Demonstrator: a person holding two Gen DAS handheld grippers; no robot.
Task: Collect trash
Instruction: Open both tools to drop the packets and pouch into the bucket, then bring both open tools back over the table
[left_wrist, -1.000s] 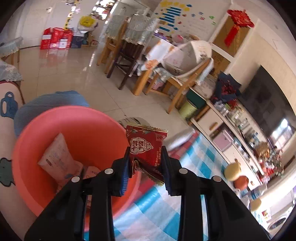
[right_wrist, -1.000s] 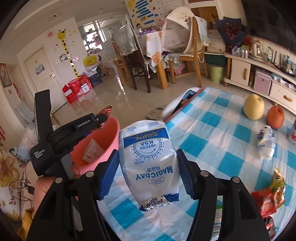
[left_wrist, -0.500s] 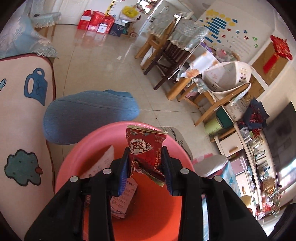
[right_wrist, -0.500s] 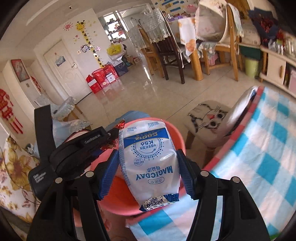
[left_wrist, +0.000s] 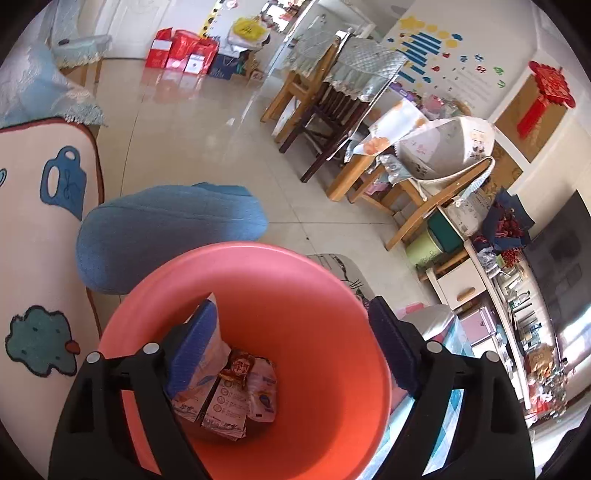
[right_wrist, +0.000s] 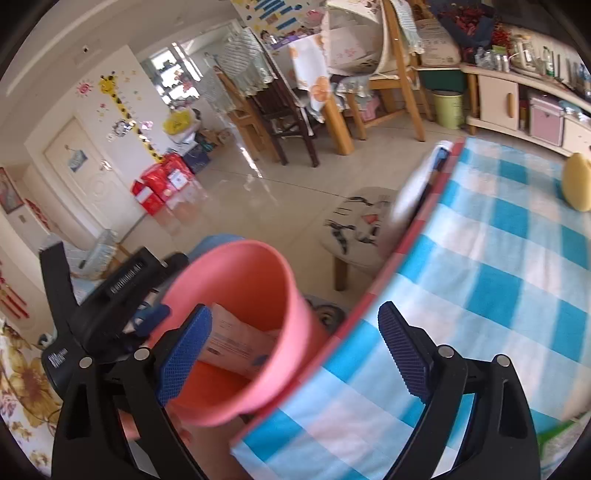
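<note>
Drop step: left claw (left_wrist: 291, 343) and right claw (right_wrist: 295, 354) both opening, nothing between them, over the pink bucket (left_wrist: 295, 266) where wrappers (left_wrist: 236, 387) lie; next, likely back to the checked surface (right_wrist: 498, 277) for more.

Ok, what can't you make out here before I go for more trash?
- Bin floor, left wrist view: wrappers overlap and the near rim hides part, so no count.
- White pouch, right wrist view: bin wall and one of the fingers cover most of it.
- Table, right wrist view: motion-blurred, cut off by the picture's edge.
</note>
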